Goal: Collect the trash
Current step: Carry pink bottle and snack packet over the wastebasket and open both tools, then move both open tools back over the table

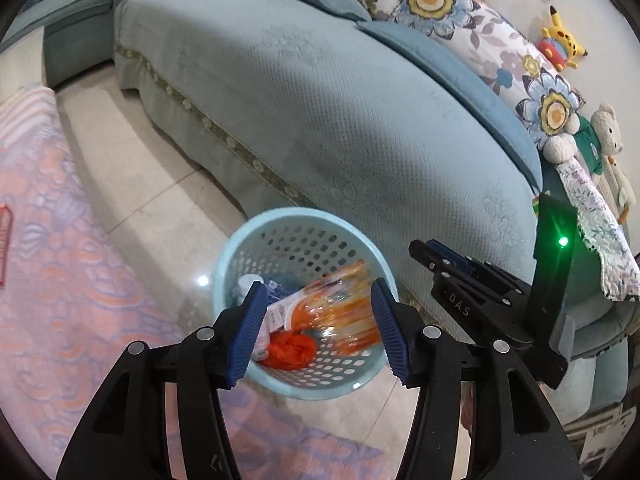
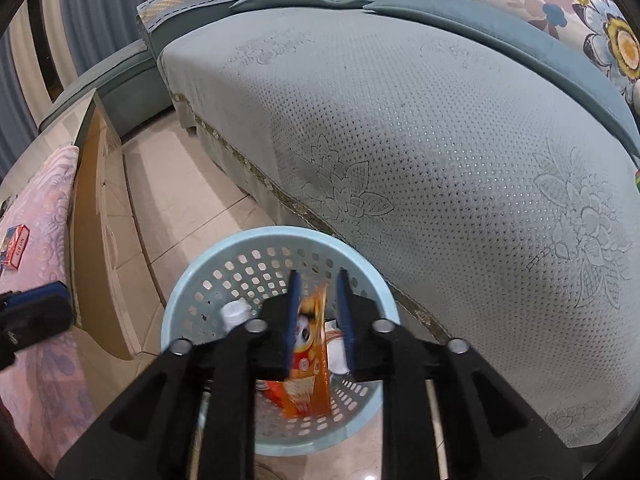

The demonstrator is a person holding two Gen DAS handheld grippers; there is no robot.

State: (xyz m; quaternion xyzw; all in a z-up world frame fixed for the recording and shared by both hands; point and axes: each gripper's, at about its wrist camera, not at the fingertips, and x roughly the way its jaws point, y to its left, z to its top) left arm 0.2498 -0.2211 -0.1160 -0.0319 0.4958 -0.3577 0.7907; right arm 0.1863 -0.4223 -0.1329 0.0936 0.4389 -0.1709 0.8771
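A light blue perforated basket (image 1: 222, 268) (image 2: 176, 312) stands on the tiled floor against the sofa. My left gripper (image 1: 316, 328) hovers over it, jaws apart; a blurred orange-and-clear wrapper (image 1: 340, 304) hangs loose between the pads above the basket's contents. Inside lie a red crumpled piece (image 1: 290, 350) and a white bottle cap (image 1: 248, 282) (image 2: 236, 314). My right gripper (image 2: 318, 278) (image 1: 424, 256) is also over the basket, jaws slightly apart. A blurred orange snack packet (image 2: 310, 376) sits between its pads and reaches down into the basket, with a gap to the right pad. The left gripper (image 2: 32, 312) shows at the left edge.
A pale teal sofa (image 1: 340, 120) (image 2: 440, 140) with floral cushions and plush toys (image 1: 560, 40) fills the background. A low table with a pink patterned cloth (image 1: 48, 280) lies left, with a small red box (image 2: 14, 246) on it. Beige floor tiles (image 2: 180, 200) run between them.
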